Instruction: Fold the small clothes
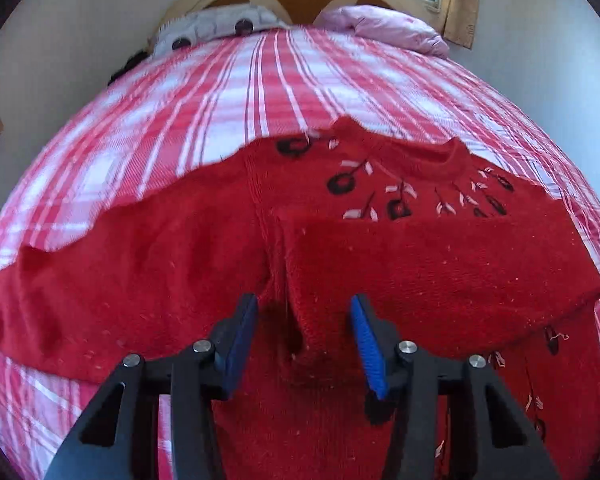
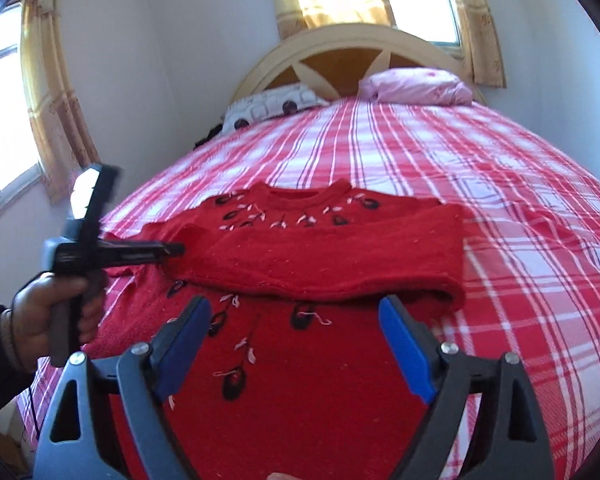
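A: Count on the bed (image 2: 480, 184)?
B: One red sweater (image 2: 320, 256), spread flat on the red-and-white plaid cover, neck toward the headboard (image 2: 340, 46). One sleeve folded across the chest, the other lying out to the left. Two pillows: one white with dark rounds (image 2: 272, 106), one pink (image 2: 416, 86).
A: Grippers?
B: Two. Left gripper (image 1: 304, 332) low over the sweater near the armpit seam; fingers partly apart, a ridge of knit between them, pads not seen pressing it. Right gripper (image 2: 296, 344) wide open above the lower front, nothing between the fingers.
A: In the way?
B: Little. Left gripper and a hand (image 2: 56, 312) on its handle at the left edge of the right wrist view. Two curtained windows behind.
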